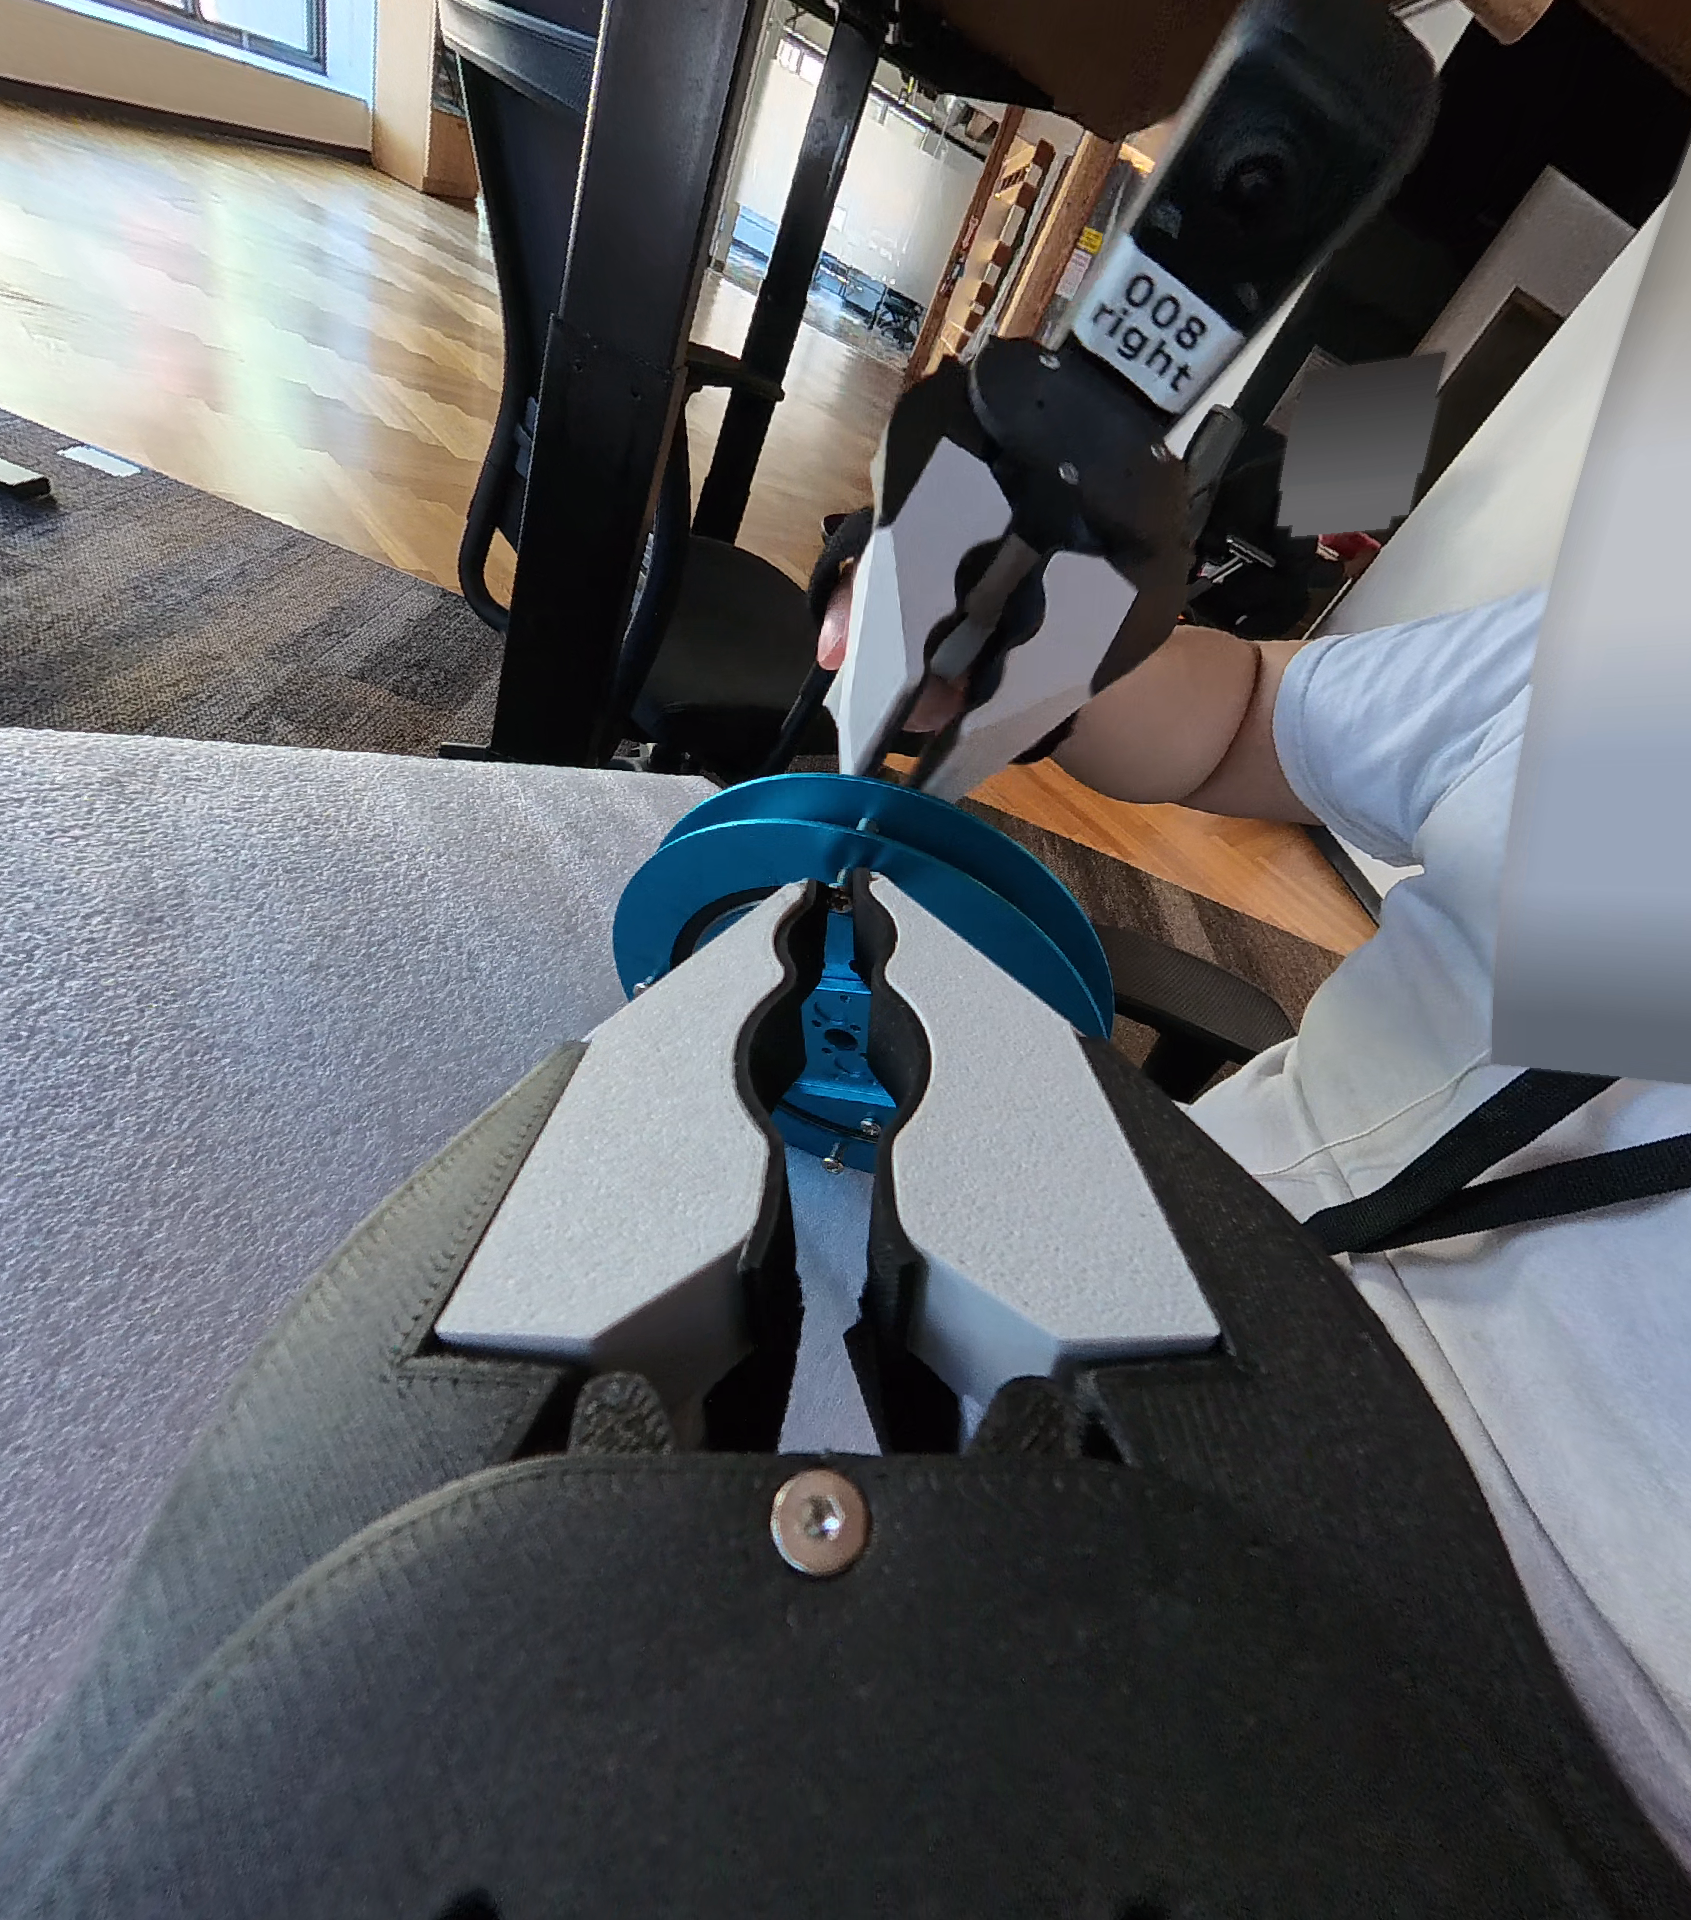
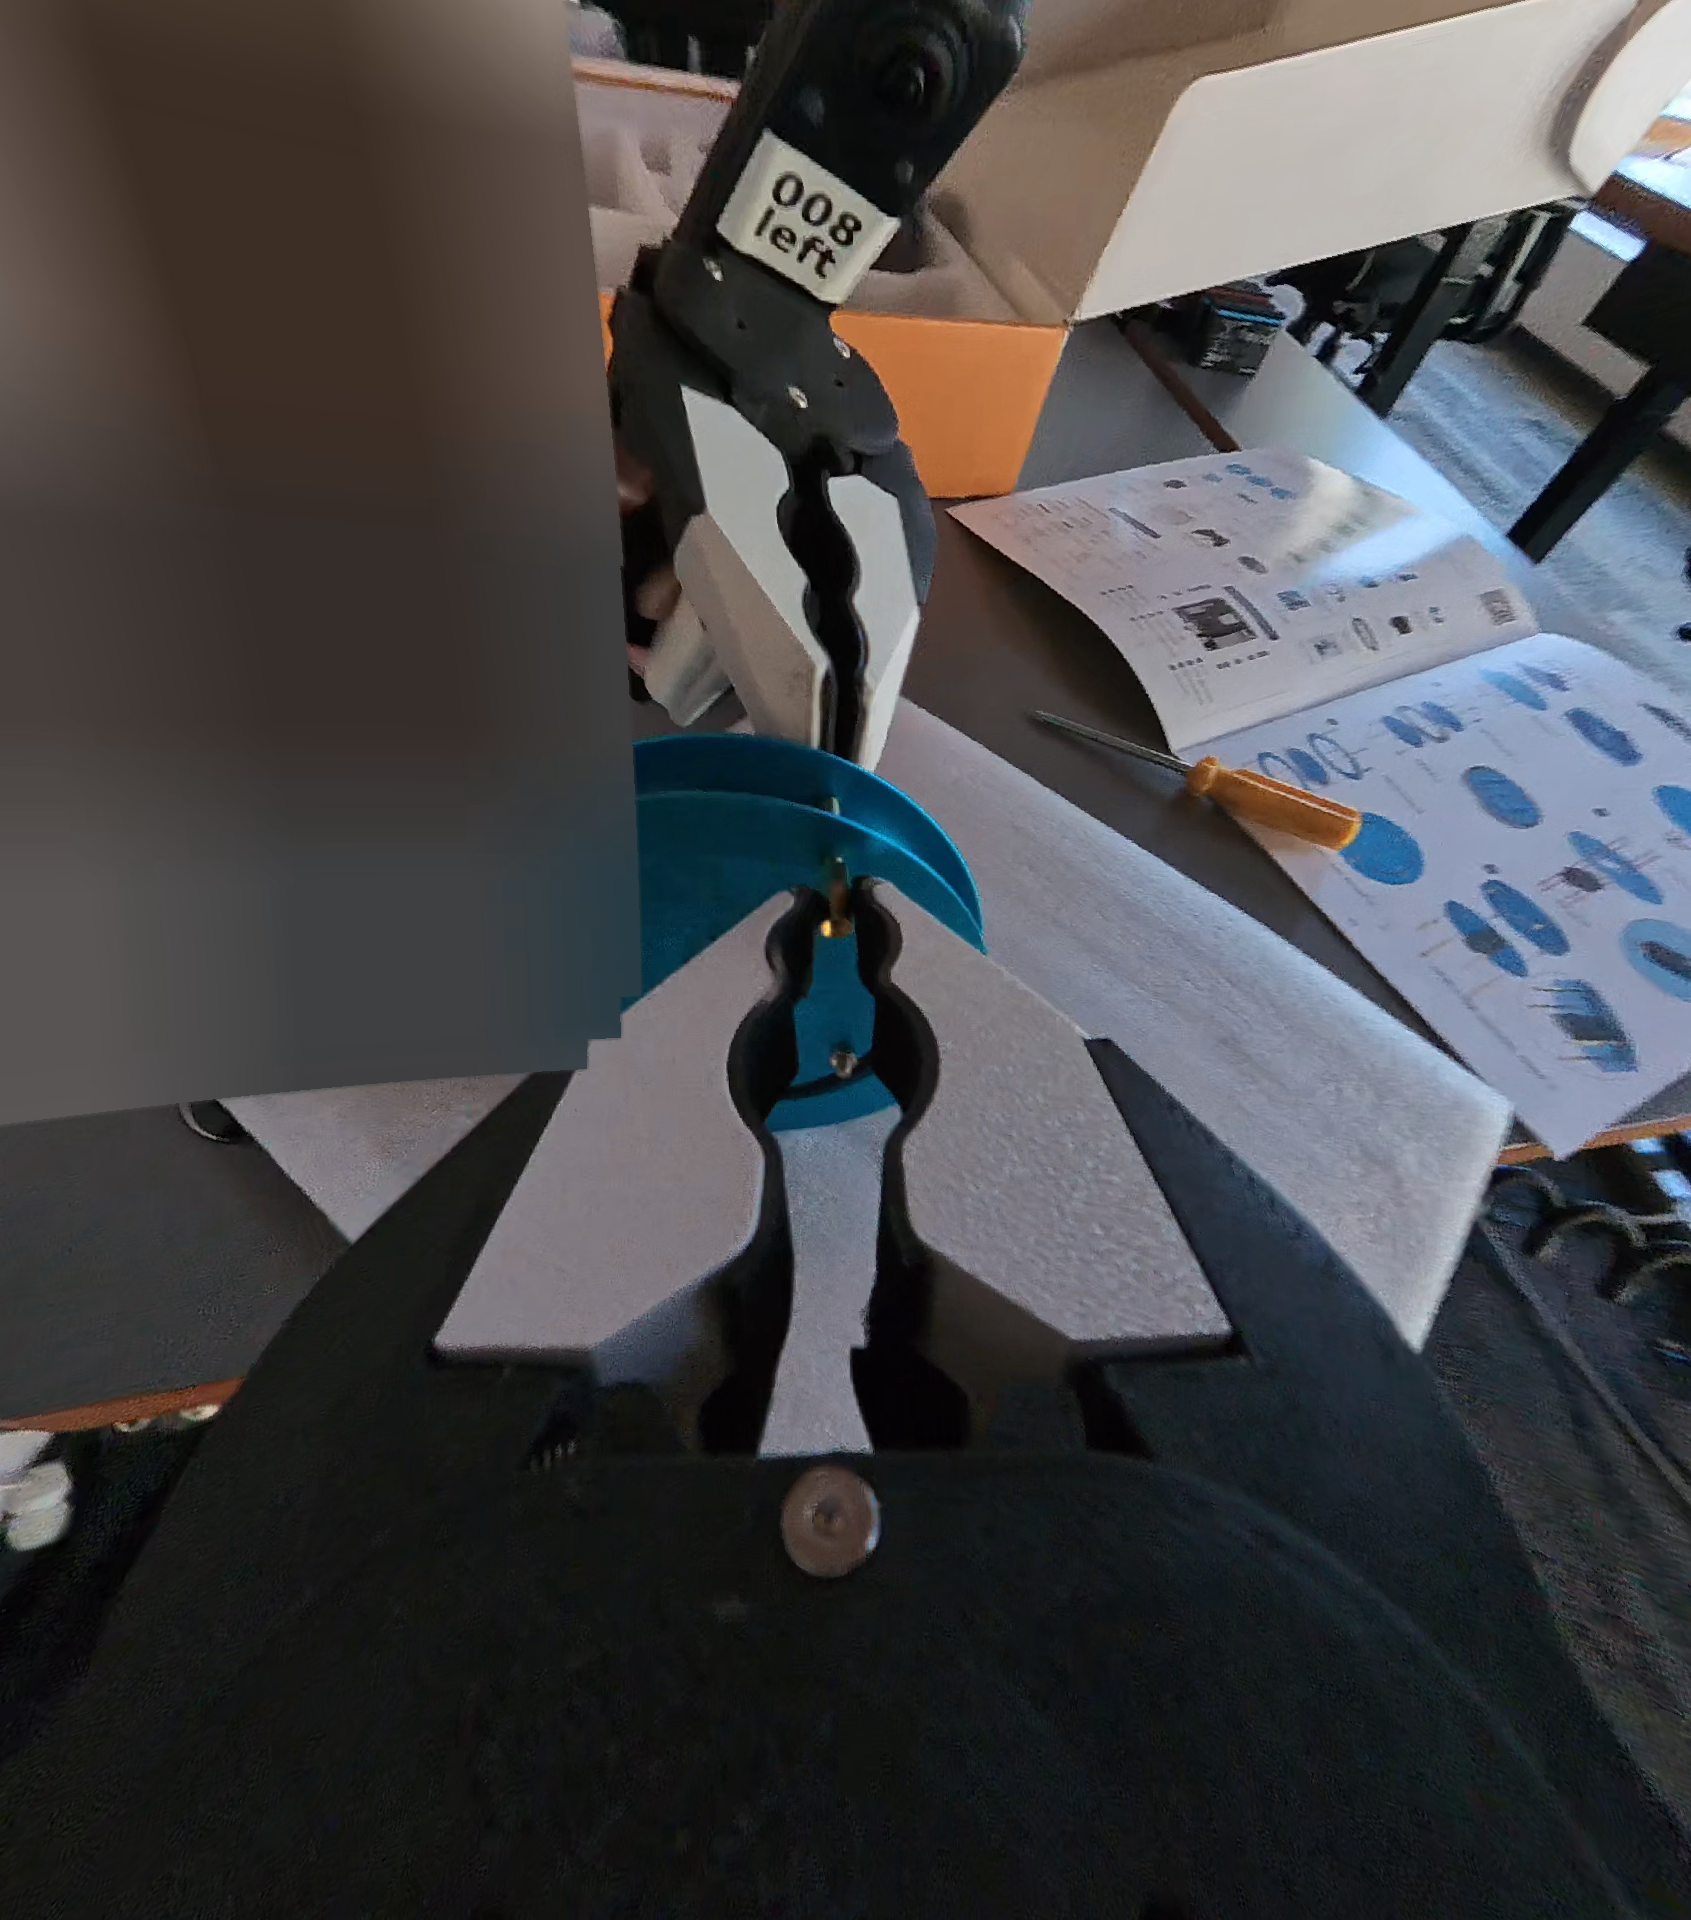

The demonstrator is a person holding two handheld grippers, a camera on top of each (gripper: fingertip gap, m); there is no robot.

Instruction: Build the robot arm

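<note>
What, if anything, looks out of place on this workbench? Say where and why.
The white foam sheet juts past the table edge at its near corner. An orange-handled screwdriver lies half on the open booklet. The left gripper and right gripper both pinch the blue disc assembly; nothing looks damaged.

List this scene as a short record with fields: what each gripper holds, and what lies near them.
Left gripper: jaws closed at the rim of the blue disc assembly
Right gripper: jaws closed on a brass post at the opposite rim of the blue disc assembly
Below: white foam sheet on a grey table
Nearby: orange-handled screwdriver, open picture booklet, orange box
</note>
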